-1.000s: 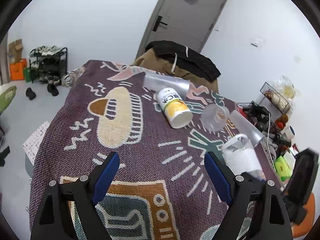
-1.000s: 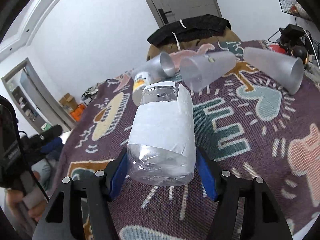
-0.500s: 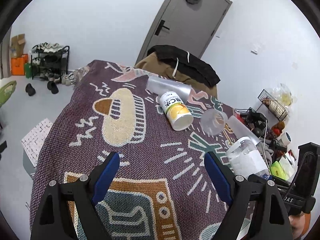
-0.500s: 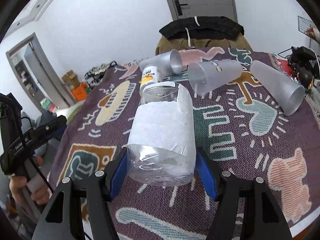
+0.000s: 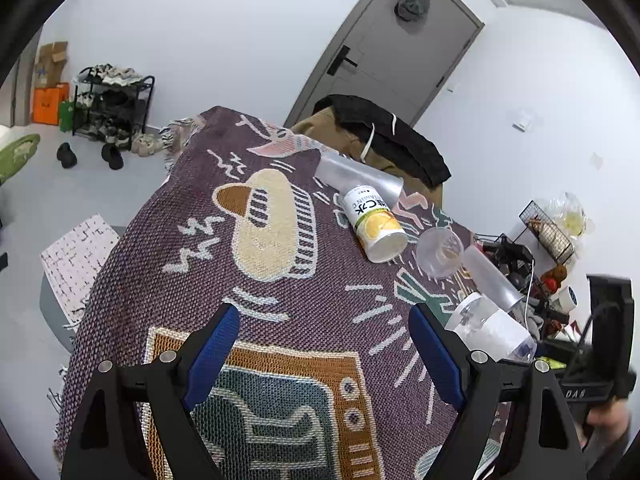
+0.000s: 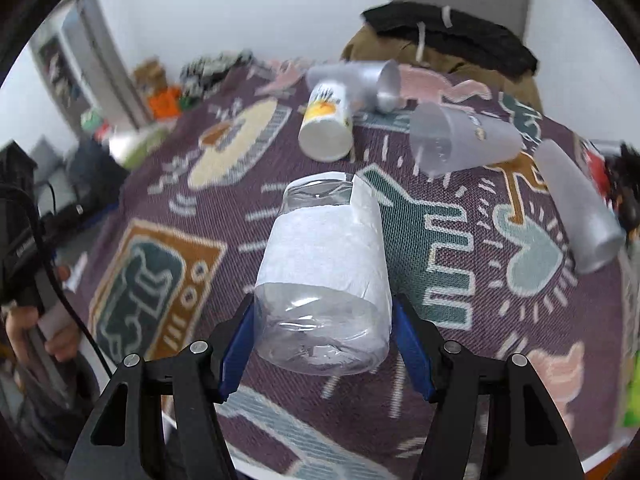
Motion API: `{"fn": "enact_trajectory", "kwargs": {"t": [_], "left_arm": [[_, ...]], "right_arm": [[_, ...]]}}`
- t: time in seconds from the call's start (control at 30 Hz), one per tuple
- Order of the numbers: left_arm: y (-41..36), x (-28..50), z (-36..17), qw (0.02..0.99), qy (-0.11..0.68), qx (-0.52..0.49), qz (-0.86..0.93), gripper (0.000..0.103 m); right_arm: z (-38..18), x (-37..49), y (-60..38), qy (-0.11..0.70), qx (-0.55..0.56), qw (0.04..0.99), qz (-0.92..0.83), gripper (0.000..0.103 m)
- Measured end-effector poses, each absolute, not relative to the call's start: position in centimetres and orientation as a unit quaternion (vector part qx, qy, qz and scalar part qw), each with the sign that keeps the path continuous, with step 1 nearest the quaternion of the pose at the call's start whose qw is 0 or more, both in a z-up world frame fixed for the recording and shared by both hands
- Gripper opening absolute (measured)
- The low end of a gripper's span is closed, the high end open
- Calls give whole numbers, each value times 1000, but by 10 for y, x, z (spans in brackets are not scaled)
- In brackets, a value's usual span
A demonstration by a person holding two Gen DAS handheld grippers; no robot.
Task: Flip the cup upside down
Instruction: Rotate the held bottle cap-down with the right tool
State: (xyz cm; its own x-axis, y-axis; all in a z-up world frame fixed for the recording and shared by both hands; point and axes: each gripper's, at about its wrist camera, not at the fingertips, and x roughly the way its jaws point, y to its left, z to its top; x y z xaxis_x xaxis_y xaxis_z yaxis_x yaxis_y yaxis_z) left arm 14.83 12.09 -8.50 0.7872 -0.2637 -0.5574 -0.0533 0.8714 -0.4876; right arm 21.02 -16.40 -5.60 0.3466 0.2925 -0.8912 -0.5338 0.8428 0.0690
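Two grippers up: right gripper (image 6: 326, 344) clamped on clear cup (image 6: 324, 276), base toward camera, mouth away, above blanket (image 6: 460, 360); contact points hidden. Left gripper (image 5: 326, 354) wide apart, holding nothing.

We saw a clear, glossy plastic cup (image 6: 322, 280) wrapped in a matt white paper band. The jaws gripping it had smooth blue pads on matt black plastic arms with small shiny metal screws. The cloth (image 6: 460, 240) over the tabletop was coarse, woven and matt. Three tumblers (image 6: 460, 144) lying on it looked like frosted, translucent plastic. The can (image 6: 326, 126) had a glossy printed label. The door (image 5: 392, 48) was matt grey.
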Motion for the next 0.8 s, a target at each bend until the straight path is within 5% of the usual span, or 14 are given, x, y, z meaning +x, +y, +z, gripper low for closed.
{"fn": "enact_trajectory", "kwargs": {"t": [0.8], "left_arm": [[185,114,-119,918,270,-290,-23,87]], "right_arm": [[-63,263,-80,664,-393,594,228,66]]}}
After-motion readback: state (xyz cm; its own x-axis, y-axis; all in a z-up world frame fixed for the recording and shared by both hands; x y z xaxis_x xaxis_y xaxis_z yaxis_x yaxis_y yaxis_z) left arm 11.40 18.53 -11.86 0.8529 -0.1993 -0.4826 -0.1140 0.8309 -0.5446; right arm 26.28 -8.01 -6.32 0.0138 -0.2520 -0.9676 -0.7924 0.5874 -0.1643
